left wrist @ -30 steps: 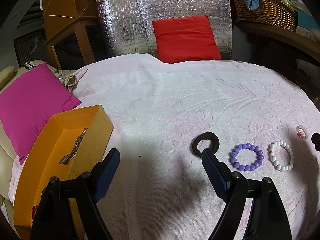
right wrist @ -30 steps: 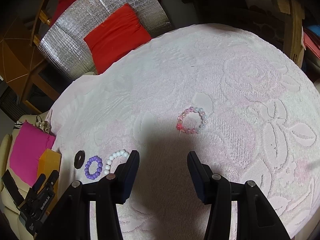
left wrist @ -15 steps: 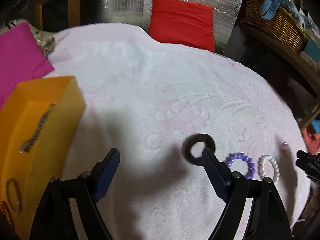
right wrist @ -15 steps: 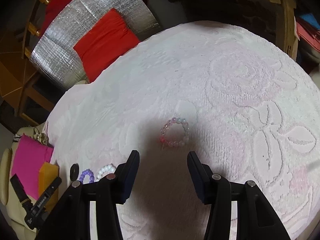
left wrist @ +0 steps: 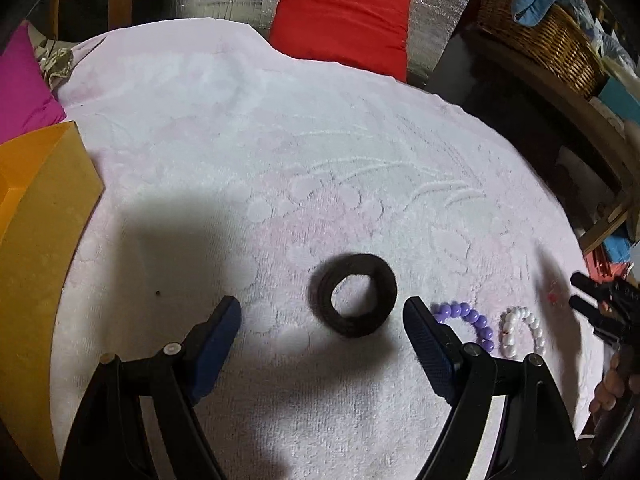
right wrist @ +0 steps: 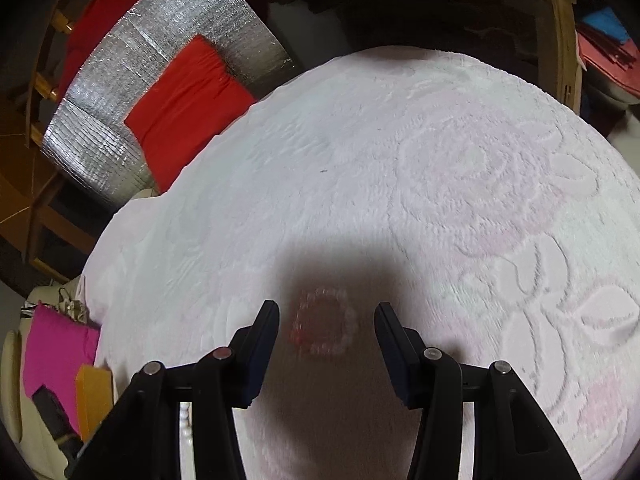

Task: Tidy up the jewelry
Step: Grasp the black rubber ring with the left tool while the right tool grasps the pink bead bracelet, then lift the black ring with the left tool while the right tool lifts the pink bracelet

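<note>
My left gripper (left wrist: 322, 312) has its jaws spread, with the black ring (left wrist: 354, 294) lying between them on the white towel (left wrist: 320, 152). My right gripper (right wrist: 326, 312) has its jaws spread around the blurred pink bracelet (right wrist: 324, 327). The purple bracelet (left wrist: 468, 322) and white bracelet (left wrist: 520, 332) lie beside the ring.

Left tool (left wrist: 322, 318) hangs low with its jaws spread wide, blue-padded fingers (left wrist: 426, 344) pointing forward and gripping nothing. Right tool (right wrist: 326, 326) is down low too, jaws apart and empty, and a bare hand (left wrist: 612, 380) shows at its handle.
</note>
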Tool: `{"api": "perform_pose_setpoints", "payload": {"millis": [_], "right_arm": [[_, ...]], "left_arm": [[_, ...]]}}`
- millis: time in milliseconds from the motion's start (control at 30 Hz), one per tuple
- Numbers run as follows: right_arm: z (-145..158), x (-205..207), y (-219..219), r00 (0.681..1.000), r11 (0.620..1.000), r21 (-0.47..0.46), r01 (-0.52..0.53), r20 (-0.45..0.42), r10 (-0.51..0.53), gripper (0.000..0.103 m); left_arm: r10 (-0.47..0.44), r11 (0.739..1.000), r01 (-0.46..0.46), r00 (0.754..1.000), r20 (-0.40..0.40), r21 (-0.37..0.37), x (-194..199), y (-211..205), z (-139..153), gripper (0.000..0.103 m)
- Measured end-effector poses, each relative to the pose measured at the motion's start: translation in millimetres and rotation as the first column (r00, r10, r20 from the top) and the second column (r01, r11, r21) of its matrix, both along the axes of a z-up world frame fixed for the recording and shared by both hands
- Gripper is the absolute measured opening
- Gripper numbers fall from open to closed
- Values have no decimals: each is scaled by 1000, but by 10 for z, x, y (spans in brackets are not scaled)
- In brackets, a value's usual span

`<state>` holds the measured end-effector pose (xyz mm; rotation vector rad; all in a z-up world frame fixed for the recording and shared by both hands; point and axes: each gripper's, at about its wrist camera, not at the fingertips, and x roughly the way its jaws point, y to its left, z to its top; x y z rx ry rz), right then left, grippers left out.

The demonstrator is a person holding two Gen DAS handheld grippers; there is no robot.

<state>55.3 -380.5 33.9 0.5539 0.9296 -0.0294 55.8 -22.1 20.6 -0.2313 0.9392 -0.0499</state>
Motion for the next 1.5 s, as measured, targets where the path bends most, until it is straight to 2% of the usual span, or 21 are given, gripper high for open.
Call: {"api": "perform_pose_setpoints", "payload": {"millis": [67, 167, 200, 267, 300, 333, 367, 400, 433, 567, 700, 833, 1067, 1300, 1500], "right_arm": [[-26, 47, 66, 1000, 1000, -21, -16, -10, 16, 50], [-44, 111, 299, 997, 987, -147, -64, -41, 59, 47], [-50, 115, 389, 996, 975, -205, -89, -51, 80, 38], [-49, 110, 510, 993, 946, -303, -114, -56, 102, 31], [-43, 105, 561, 992, 932, -338, -129, -54, 118, 23], [-35, 97, 590, 990, 925, -353, -138, -54, 127, 17], [-28, 87, 602, 991, 922, -362, -137, -50, 127, 16], [-24, 80, 605, 991, 920, -367, -136, -49, 127, 10], [-17, 68, 599, 991, 919, -369, -137, -49, 128, 9], [18, 6, 558, 989, 935, -321, -150, -38, 145, 9], [114, -52, 469, 984, 963, -207, -174, 0, 178, 9], [203, -131, 328, 981, 980, -65, -187, 44, 190, 9], [293, -197, 197, 980, 983, 29, -182, 86, 179, 9], [363, -279, 232, 977, 980, 28, -195, 100, 191, 9], [408, -407, 293, 971, 976, 21, -216, 110, 212, 9]], "left_arm": [[-5, 1000, 5, 1000, 5, 22, -14, -17, -2, 72], [-19, 999, 19, 1000, 15, 40, -28, -34, -1, 64], [-25, 999, 25, 1000, 18, 42, -25, -38, 1, 59], [-43, 998, 41, 999, 27, 47, -27, -47, 2, 51], [-47, 998, 46, 999, 27, 49, -27, -47, 2, 45], [-53, 997, 51, 998, 28, 52, -33, -42, 6, 39], [-56, 997, 54, 998, 29, 53, -36, -39, 13, 35], [-60, 997, 58, 998, 31, 55, -46, -30, 23, 28], [-65, 997, 63, 997, 32, 53, -56, -20, 29, 24], [-75, 996, 73, 997, 37, 55, -111, 4, 61, 16], [-73, 996, 71, 996, 44, 48, -164, 28, 104, 9], [-64, 997, 62, 996, 54, 43, -262, 56, 179, 8], [-61, 998, 58, 994, 89, 38, -452, 60, 331, 8], [-44, 996, 35, 993, 110, 83, -691, 60, 431, 8], [-25, 988, 0, 987, 157, 156, -922, 64, 544, 8]]}}
